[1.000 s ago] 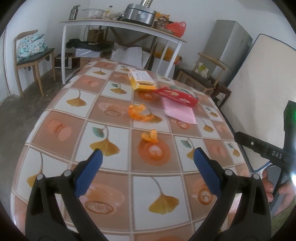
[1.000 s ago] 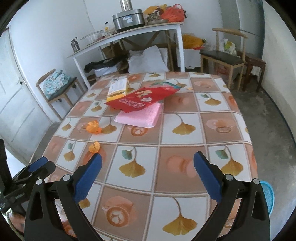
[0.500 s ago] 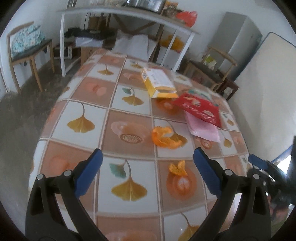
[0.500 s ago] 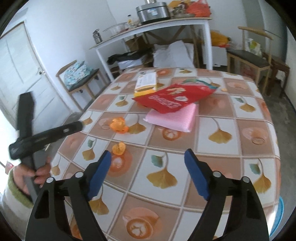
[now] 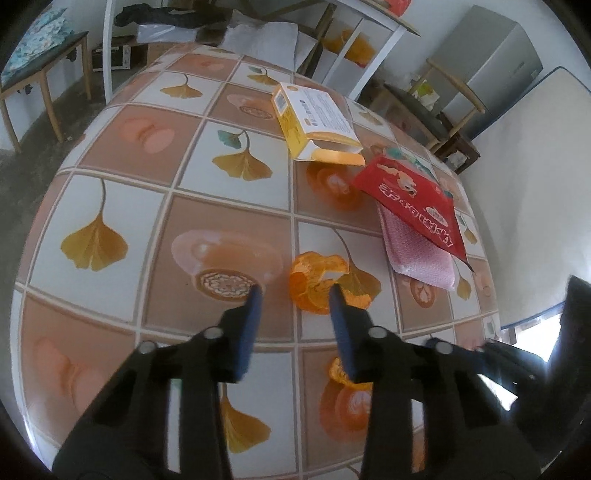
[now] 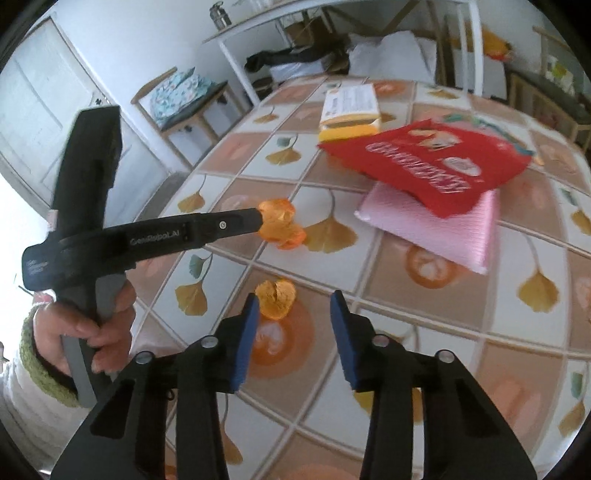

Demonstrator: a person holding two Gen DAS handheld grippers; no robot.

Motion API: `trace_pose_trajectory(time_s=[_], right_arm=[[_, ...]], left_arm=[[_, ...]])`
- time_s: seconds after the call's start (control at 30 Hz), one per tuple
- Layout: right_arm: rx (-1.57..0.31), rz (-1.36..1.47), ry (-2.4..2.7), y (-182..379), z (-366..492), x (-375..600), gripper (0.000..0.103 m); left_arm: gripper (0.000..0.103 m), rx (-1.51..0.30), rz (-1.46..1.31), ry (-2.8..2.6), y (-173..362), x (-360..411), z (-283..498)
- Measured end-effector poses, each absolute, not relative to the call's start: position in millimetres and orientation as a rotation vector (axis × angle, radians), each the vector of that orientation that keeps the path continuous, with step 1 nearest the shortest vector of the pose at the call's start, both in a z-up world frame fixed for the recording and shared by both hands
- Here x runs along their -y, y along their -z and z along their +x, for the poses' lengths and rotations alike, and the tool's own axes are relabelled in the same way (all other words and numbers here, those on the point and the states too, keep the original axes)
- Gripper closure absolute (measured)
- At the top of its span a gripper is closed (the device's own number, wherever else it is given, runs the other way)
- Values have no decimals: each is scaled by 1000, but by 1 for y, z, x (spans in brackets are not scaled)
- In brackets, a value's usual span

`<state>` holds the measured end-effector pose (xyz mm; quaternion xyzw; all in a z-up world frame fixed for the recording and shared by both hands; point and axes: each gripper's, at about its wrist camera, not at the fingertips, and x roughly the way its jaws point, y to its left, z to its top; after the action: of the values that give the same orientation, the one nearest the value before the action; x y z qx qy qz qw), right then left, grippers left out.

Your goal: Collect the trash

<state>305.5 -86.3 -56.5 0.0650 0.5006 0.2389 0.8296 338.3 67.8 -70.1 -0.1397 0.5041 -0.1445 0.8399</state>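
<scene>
A large orange peel [image 5: 319, 282] lies on the tiled tablecloth, and also shows in the right wrist view [image 6: 282, 223]. My left gripper [image 5: 295, 295] is open with its tips just short of that peel; in the right wrist view its arm [image 6: 192, 232] reaches to the peel. A smaller orange peel [image 6: 275, 297] lies near the table's edge. My right gripper [image 6: 293, 301] is open, its left finger beside this peel. A yellow carton [image 5: 316, 123], a red packet [image 5: 413, 201] and a pink cloth [image 5: 417, 254] lie further back.
The table [image 5: 110, 155] has a ginkgo-leaf cloth. A white shelf table [image 6: 332, 33] and a chair with a cushion [image 6: 184, 96] stand beyond it. A grey fridge [image 5: 495, 62] and a mattress [image 5: 528, 147] stand at the right.
Both grippers have moved forward and down toward the peels, and their jaws have narrowed from wide open. The left gripper now reaches the large peel.
</scene>
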Motion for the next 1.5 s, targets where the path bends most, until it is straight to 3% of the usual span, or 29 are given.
trace_pose_trajectory(time_s=[0.2, 0.4, 0.47, 0.67, 1.03, 1.5], right_arm=[[-1091, 123, -517, 69, 323, 71, 77], [-1107, 54, -505, 77, 323, 61, 87], [-1096, 34, -495, 78, 322, 60, 94], [-1075, -14, -482, 76, 316, 57, 100], [-1032, -9, -487, 51, 265, 84, 101], [-951, 53, -665, -13, 214, 68, 102]], left_arm=[[92, -1068, -323, 338, 72, -68, 340], [99, -1060, -316, 347, 73, -68, 338], [99, -1054, -312, 345, 73, -68, 337], [100, -1038, -316, 346, 66, -75, 320], [100, -1059, -383, 380, 57, -90, 249], [100, -1148, -511, 434, 92, -92, 205]])
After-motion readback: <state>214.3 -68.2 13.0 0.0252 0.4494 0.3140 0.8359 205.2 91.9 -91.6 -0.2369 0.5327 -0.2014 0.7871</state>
